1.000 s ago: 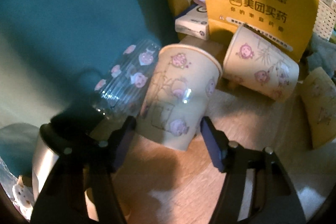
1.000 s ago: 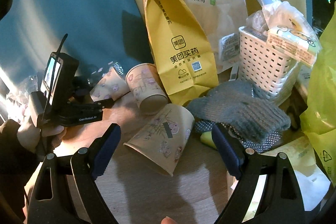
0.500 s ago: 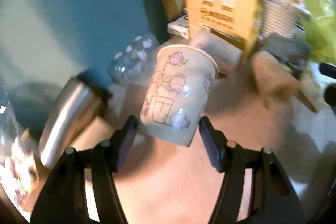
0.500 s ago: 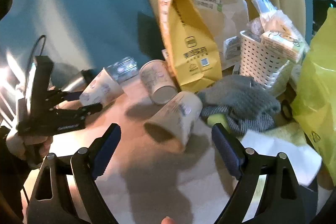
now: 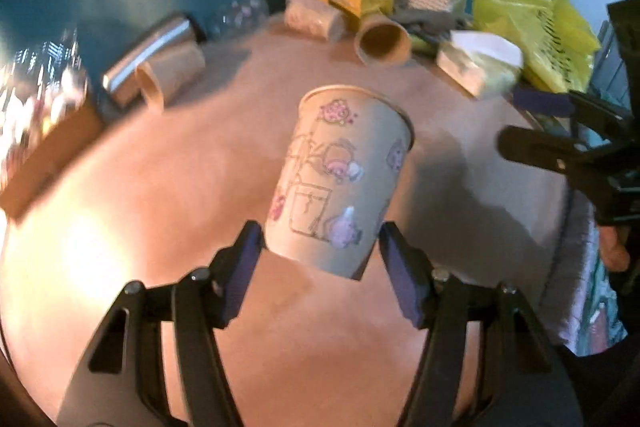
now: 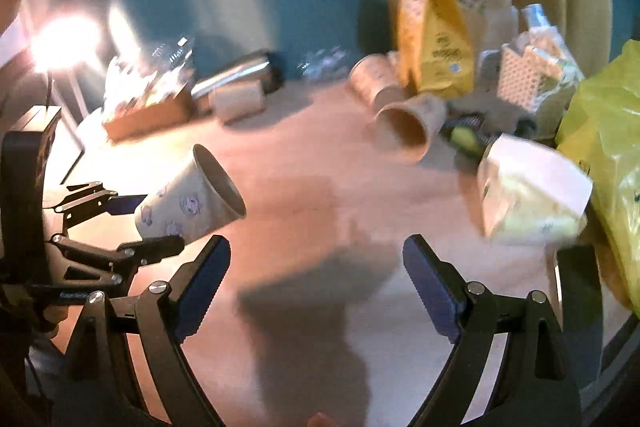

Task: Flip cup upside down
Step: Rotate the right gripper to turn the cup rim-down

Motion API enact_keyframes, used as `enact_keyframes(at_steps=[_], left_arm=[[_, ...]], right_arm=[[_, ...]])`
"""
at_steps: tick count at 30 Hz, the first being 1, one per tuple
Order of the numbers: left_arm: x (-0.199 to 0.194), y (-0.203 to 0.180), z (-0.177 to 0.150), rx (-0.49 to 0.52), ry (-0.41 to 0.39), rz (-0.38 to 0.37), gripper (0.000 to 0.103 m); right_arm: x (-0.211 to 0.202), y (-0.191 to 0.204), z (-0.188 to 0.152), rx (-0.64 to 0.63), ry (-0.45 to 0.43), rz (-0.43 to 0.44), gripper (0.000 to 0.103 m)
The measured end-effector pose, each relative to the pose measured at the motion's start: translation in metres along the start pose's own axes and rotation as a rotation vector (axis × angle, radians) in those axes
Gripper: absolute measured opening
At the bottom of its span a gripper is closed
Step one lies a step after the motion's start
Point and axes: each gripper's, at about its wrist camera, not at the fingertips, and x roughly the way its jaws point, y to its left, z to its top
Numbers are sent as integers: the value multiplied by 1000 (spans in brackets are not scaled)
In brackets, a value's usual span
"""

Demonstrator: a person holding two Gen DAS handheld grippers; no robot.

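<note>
My left gripper [image 5: 320,251] is shut on the base of a paper cup [image 5: 340,179] printed with pink cartoon figures. It holds the cup in the air above the wooden table [image 5: 160,187], the rim pointing away from me. In the right wrist view the same cup [image 6: 192,199] lies tilted sideways in the left gripper [image 6: 140,223], its open mouth facing right. My right gripper [image 6: 316,287] is open and empty over the table's near part; it also shows in the left wrist view [image 5: 560,131] at the right edge.
Two paper cups [image 6: 408,123] [image 6: 372,79] lie at the back by a yellow paper bag [image 6: 432,35]. Another cup [image 6: 238,101] lies beside a steel flask [image 6: 236,75]. A white basket [image 6: 524,75], tissue pack [image 6: 532,187] and yellow plastic bag [image 6: 608,163] crowd the right.
My left gripper has lifted the cup away from the back clutter and pulled it out over the middle of the table. The right gripper has drawn back, still open.
</note>
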Motion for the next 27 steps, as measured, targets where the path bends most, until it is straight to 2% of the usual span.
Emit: enact_keyframes(at_steps=[3,8,14,21,23,27], left_arm=[[-14,-9,-42,-70,30,-25,62],[-21,-19,-79,-94,53,-27,62],[-21,-25,-87,-24,44,7,62],[-21,-22,-89,-6,41,-4,65],[-22,-20,-91,-14,36,3,81],[-32,-13,-95,-68,3,-22,83]], right_arm=[[-8,21,-19,-50,30,24,90],[-17,47,-38,-128,54,54,90],[-16,69,-47,-248,90,92,90],[-9,97,-41,-514,124,109,90],[-6,109,-41,-617,138,121,90],[-5,128,-39,-802,147,160,90]])
